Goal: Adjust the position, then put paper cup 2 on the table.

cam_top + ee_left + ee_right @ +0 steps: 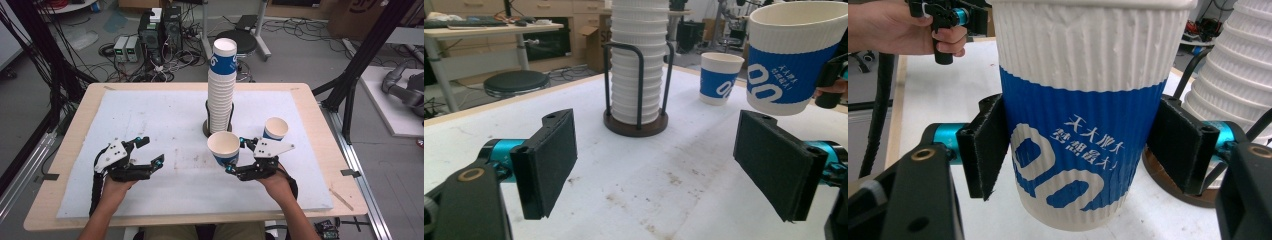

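At the left of the white mat point(150, 115), the left gripper point(150, 150) is held low with its jaws spread wide and nothing between them. At mid-table, a tall stack of paper cups point(221, 85) stands in a wire holder point(636, 120). Just in front, a blue-and-white paper cup point(224, 147) is clamped upright above the mat by the right gripper point(235, 156). A second cup point(275, 128) stands beyond.

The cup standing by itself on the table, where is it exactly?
In the high view the lone cup stands on the white mat's right half, right of the cup stack and just beyond the right gripper.
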Demonstrator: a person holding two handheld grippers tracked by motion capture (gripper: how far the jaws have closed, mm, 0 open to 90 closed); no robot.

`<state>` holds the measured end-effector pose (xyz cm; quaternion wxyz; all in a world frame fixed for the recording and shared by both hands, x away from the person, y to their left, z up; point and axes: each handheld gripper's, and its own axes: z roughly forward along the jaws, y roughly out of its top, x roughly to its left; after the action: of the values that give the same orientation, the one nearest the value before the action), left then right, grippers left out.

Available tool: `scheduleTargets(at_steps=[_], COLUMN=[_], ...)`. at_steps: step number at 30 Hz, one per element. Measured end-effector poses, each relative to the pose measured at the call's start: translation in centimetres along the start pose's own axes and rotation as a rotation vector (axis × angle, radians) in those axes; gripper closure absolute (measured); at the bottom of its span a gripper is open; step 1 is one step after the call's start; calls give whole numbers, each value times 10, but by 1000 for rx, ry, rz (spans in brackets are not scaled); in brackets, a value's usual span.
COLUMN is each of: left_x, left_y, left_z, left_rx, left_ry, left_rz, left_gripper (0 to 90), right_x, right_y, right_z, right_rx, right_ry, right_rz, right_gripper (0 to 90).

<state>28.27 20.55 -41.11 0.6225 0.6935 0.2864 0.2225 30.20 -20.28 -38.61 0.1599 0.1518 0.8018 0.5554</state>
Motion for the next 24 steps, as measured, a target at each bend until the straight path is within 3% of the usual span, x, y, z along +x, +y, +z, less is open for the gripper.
scheduleTargets(at_steps=[15,24], left_x=[8,15], left_y=[2,1], left_z=[-11,-21], left_rx=[-22,-32], left_ry=[41,71], left_rz=[-14,-28], left_gripper=[182,183], right_x=[2,3], right_y=[3,14], right_z=[11,38], right_rx=[-4,-29], right_ry=[15,27], right_rz=[5,-1], right_gripper=[285,285])
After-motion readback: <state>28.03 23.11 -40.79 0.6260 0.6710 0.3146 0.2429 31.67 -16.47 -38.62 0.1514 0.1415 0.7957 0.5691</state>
